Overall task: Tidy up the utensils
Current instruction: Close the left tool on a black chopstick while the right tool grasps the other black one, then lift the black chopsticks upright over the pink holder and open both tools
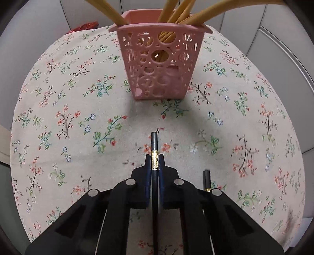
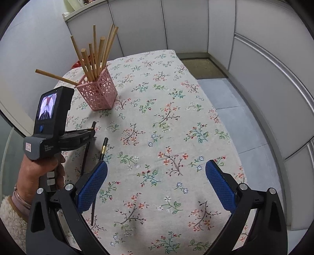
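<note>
A pink openwork holder [image 1: 160, 60] stands on the floral tablecloth with several wooden chopsticks [image 1: 176, 15] in it. It also shows in the right wrist view [image 2: 98, 92], at the far left of the table. My left gripper [image 1: 154, 157] is shut on a black chopstick [image 1: 154, 143] with a gold band, in front of the holder and a little above the cloth. A second black chopstick [image 1: 206, 179] lies on the cloth to its right, and shows in the right wrist view [image 2: 103, 148]. My right gripper [image 2: 156, 166] is open and empty above the table's near part.
The floral tablecloth [image 2: 166, 117] covers the table, with white cabinet panels [image 2: 176, 25] behind and to the right. Grey floor [image 2: 235, 109] lies past the table's right edge. A red object [image 1: 84, 27] sits behind the holder at the far left.
</note>
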